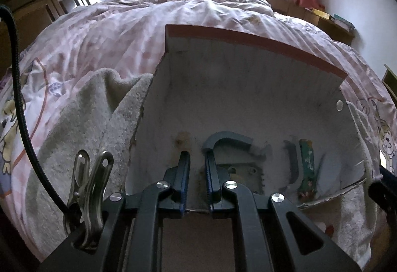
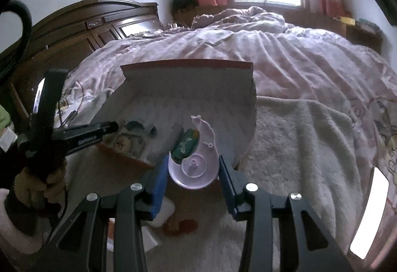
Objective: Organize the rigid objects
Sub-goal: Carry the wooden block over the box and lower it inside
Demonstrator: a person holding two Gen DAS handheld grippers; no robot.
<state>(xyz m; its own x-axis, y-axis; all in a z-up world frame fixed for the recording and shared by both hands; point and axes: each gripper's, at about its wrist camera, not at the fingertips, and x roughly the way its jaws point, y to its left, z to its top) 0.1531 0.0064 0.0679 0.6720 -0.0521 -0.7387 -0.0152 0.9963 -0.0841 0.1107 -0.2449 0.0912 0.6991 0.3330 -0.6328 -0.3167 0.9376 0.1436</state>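
Note:
An open cardboard box [image 1: 248,103] with a white inside and a raised lid lies on a towel on the bed. My left gripper [image 1: 197,160] is shut on the box's near wall and holds it. Inside lie a grey curved plastic piece [image 1: 223,141], a printed card [image 1: 245,176] and a green patterned piece [image 1: 307,167]. In the right wrist view my right gripper [image 2: 193,171] is shut on a lilac crescent-shaped plastic shell [image 2: 196,160], held over the box's [image 2: 188,88] front edge, above the green piece [image 2: 186,144]. The left gripper [image 2: 109,129] shows at the box's left wall.
The cream towel [image 2: 297,143] covers the near bed, on a pink quilt [image 2: 285,53]. A dark wooden headboard [image 2: 99,21] stands at left. Small white and red items [image 2: 178,225] lie on the towel under my right gripper. A metal clip [image 1: 89,187] hangs on the left gripper's body.

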